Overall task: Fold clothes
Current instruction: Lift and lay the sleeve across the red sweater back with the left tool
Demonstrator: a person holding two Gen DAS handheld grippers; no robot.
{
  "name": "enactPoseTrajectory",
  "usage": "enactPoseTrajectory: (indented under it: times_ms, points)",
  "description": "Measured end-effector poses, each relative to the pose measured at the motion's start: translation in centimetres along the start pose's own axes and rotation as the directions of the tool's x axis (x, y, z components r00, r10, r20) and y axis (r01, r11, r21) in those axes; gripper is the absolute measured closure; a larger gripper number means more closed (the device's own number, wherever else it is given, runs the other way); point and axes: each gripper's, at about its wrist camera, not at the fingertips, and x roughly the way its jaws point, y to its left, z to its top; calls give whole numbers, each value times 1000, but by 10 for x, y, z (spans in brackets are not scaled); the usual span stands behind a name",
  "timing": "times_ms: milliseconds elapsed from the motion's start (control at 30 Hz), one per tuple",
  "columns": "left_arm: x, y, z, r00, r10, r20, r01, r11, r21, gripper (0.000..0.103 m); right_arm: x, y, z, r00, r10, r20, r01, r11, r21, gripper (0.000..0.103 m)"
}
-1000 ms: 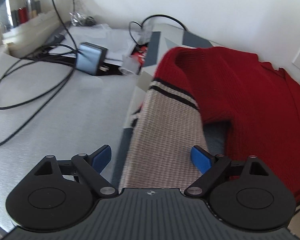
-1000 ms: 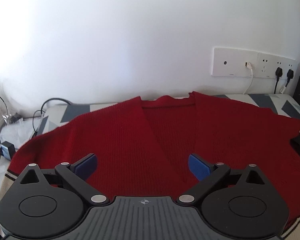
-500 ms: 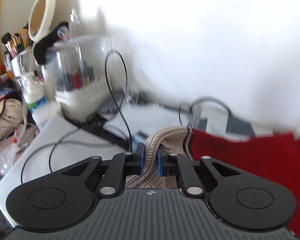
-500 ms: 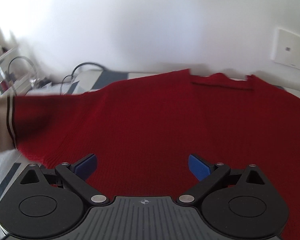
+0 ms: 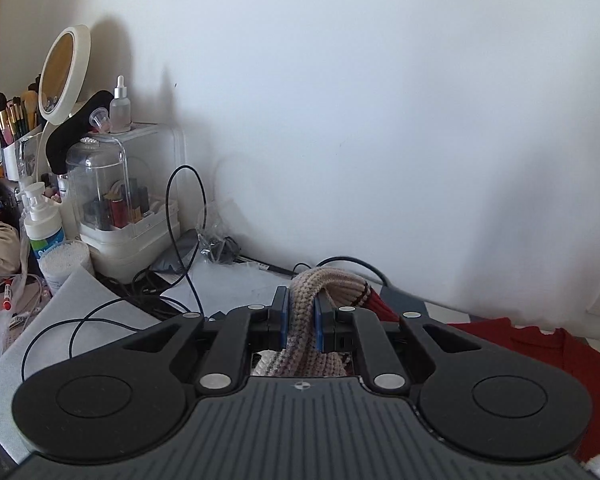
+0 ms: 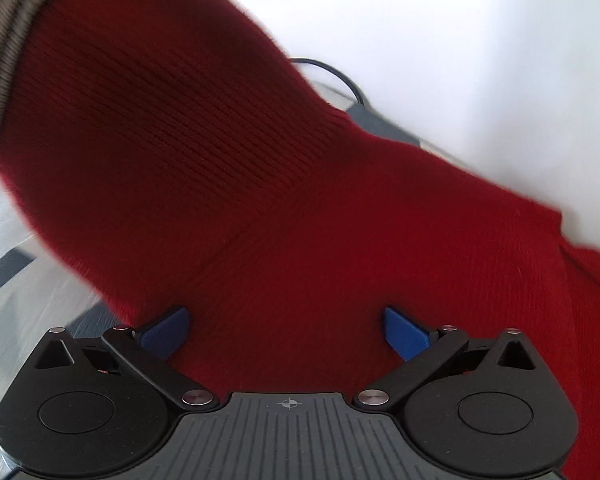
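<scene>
Though lifted, cuff (image 5: 300, 312) between left claw (image 5: 300, 322) pads.

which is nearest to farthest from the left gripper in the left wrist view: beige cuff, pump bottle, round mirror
1. beige cuff: clamped between the pads of the left gripper, at the centre.
2. pump bottle: to the left, on the cluttered desk.
3. round mirror: upper left, behind the bottle, near the wall.
</scene>
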Motion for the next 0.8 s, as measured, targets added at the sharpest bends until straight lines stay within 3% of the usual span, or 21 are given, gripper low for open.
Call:
enactPoseTrajectory:
  times_ms: [233, 400, 500, 600, 667, 733, 800]
  points:
    - [1, -24, 9, 998, -66, -13, 66, 998, 1, 91, 17, 5, 24, 1000, -12, -5, 12, 1000, -27, 1]
    - [6, -56, 9, 987, -154, -49, 156, 987, 34, 91, -35, -60, 10, 996, -54, 66, 41, 982, 182, 2]
    - [13, -88, 8, 973, -219, -74, 224, 972, 65, 90, -76, -128, -25, 992, -112, 65, 77, 913, 401, 2]
    - [26, -125, 5, 953, -284, -101, 292, 954, 75, 90, -120, -196, -70, 985, -171, 34, 115, 786, 607, 2]
    - [37, -151, 3, 939, -322, -123, 332, 941, 69, 90, -150, -234, -105, 976, -219, 10, 151, 706, 692, 3]
    - [52, -177, -2, 922, -357, -147, 369, 927, 61, 90, -177, -263, -133, 964, -268, 2, 182, 659, 729, 3]
    - [67, -210, -10, 904, -392, -171, 409, 909, 79, 90, -202, -281, -159, 952, -306, 3, 203, 639, 742, 3]
